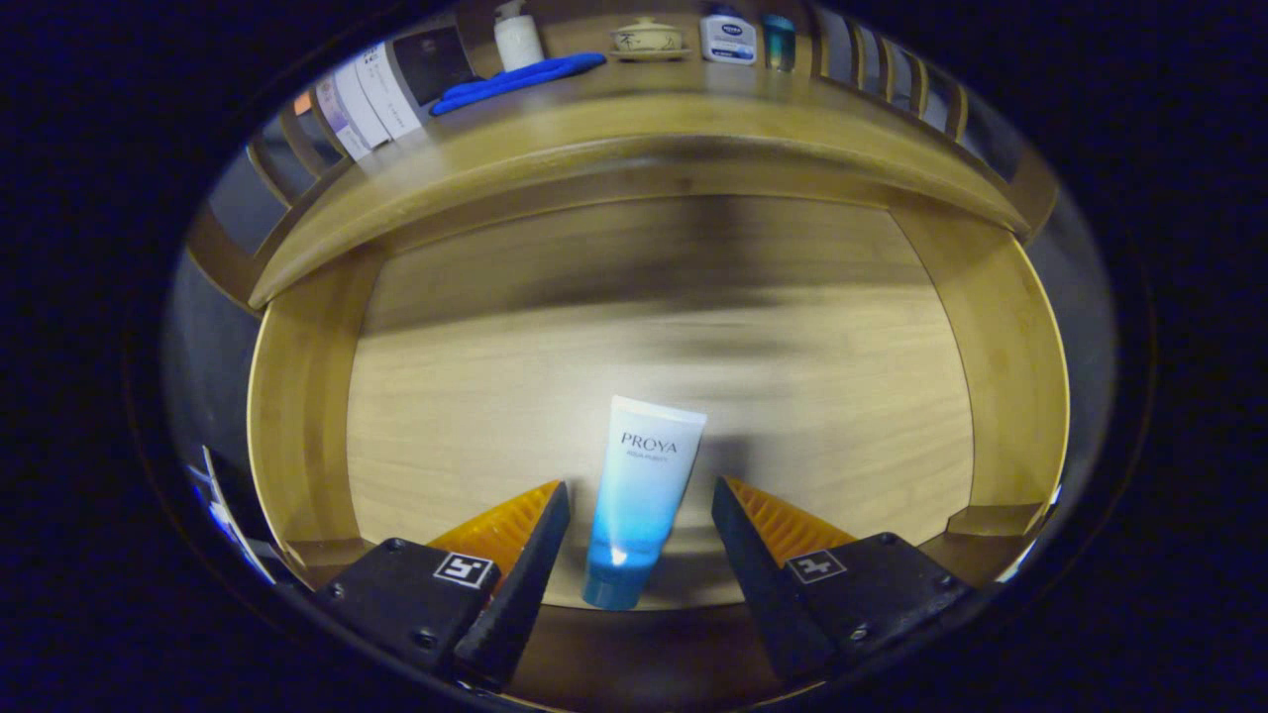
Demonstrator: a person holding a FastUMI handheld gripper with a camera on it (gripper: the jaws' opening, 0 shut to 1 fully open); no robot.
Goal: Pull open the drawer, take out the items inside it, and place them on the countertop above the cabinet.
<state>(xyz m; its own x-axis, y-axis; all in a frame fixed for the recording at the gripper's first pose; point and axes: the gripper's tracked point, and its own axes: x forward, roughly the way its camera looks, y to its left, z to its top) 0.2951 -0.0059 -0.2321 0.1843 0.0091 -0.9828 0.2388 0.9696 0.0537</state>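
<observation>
Drawer (297,416) stands pulled open below me, and I judge the opening step done, since its whole wooden floor is exposed under the lip of the cabinet top. From the gripper view I look down into it: pale, smooth wood with a fine straight grain, darker walls on both sides, and a shadow across the far part where the top overhangs.

One item lies in it, a soft squeeze tube (639,495), flat on the drawer floor near the front wall. Its crimped, wide end points away from me and its round cap toward me. It is glossy, white fading to blue at the cap, and I expect it to give a little under pressure.

My gripper (641,515) is spread, with the tube between the two fingers and a gap on each side, so neither finger touches it. That straddling stance looks like the set-up for a pinch across the tube's narrow width.

Beyond the drawer, the table (634,124) above the cabinet already carries a white pump bottle (517,38), a blue cloth (520,81), a small lidded cup on a saucer (646,40), a flat white bottle (728,38) and a small teal container (779,42); books or boxes (371,94) stand off to one side.
</observation>
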